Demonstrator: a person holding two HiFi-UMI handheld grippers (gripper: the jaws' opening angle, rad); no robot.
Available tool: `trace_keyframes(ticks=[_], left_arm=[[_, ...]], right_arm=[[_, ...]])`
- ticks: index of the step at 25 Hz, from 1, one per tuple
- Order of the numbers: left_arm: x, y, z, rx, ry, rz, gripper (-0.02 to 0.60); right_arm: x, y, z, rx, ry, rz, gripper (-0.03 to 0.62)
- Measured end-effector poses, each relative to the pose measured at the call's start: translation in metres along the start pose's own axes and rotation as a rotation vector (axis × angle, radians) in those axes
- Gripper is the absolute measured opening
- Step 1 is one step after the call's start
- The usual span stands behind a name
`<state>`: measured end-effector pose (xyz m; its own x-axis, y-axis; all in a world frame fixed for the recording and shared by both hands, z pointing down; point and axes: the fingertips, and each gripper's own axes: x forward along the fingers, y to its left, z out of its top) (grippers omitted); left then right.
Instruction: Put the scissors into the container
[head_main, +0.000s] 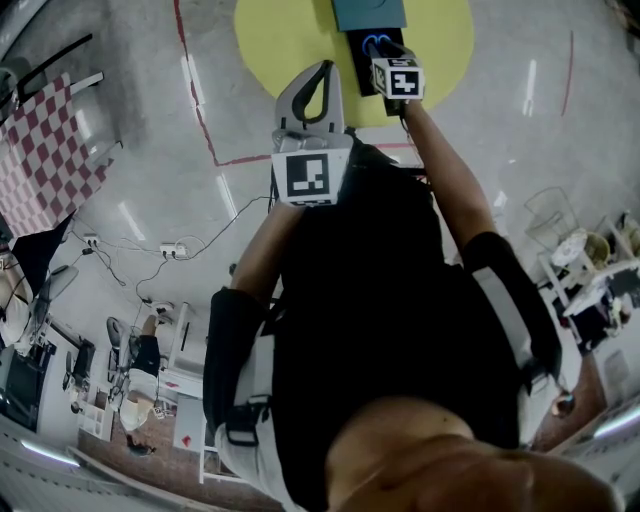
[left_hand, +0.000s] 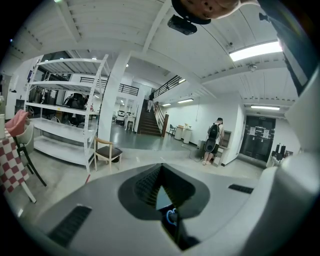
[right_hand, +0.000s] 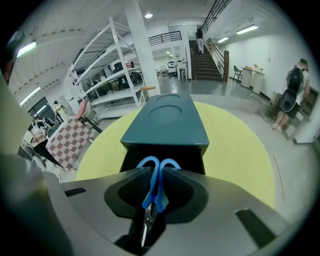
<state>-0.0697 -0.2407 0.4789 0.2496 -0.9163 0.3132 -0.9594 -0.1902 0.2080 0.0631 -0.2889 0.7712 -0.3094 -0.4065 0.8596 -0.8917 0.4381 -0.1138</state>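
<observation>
Head camera looks down; all perhaps share scissors (head_main: 378, 43).

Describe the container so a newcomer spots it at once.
Find the round yellow surface. On it stands a dark teal box, its black open front facing the right gripper. Unlike the blue-handled scissors, it is boxy with a round dent on top.

I hold closed blue-handled scissors (right_hand: 152, 189) in the right gripper (right_hand: 156, 174), handles at the teal container's (right_hand: 167, 122) open front.
</observation>
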Motion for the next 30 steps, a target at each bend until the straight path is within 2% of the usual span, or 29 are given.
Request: trace_keyframes(ticks=[16,30], left_arm=[[0.010,0.008,0.002,-0.004,0.010,-0.003,-0.003],[0.010,0.013,0.000,-0.010,0.019,0.003,-0.003]], right_arm=[[0.021,-0.005,-0.008,0.003,0.098,-0.028,0.075],[0.028,-0.005,-0.009,0.006,0.108,-0.028,0.075]])
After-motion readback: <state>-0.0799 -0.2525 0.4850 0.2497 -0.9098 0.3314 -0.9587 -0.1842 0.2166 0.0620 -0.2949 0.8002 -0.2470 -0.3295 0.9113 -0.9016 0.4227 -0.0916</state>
